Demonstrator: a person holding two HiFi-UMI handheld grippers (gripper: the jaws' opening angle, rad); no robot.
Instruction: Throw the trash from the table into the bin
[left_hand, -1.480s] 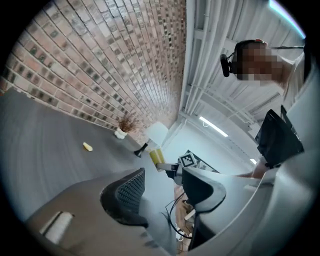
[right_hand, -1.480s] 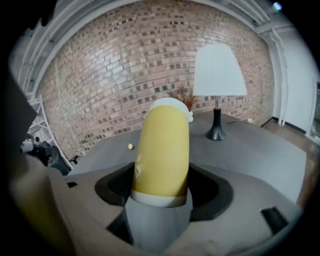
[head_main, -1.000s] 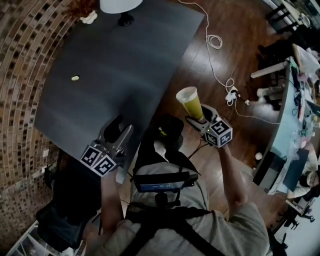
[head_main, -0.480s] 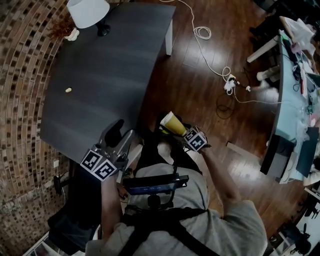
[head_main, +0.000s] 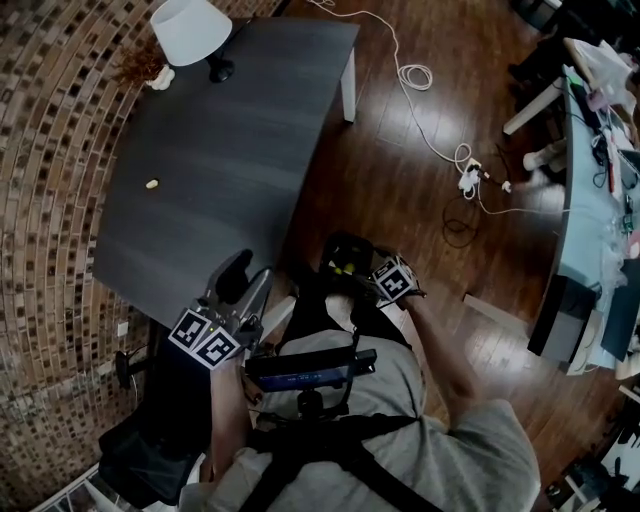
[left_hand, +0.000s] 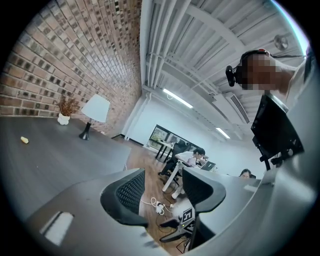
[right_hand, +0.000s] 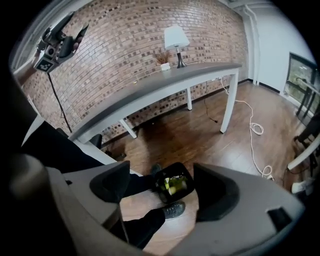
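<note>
One dark grey rectangular table (head_main: 230, 130) against brick wall (head_main: 50, 150), on brown wood floor (head_main: 400, 190). White shaded lamp (head_main: 190, 30) at its far corner, small pale scrap (head_main: 152, 184) near its left edge. Black floor bin (right_hand: 181, 168) off the table's near right corner, beside the person's shoes, yellow-green trash (right_hand: 174, 184) inside. Right gripper (right_hand: 161, 180) above bin, jaws just opening wide, nothing between them. Left gripper (left_hand: 162, 185) over the table's near edge, released, empty. Scrap too small to identify; bin dark and partly covered in head view.
</note>
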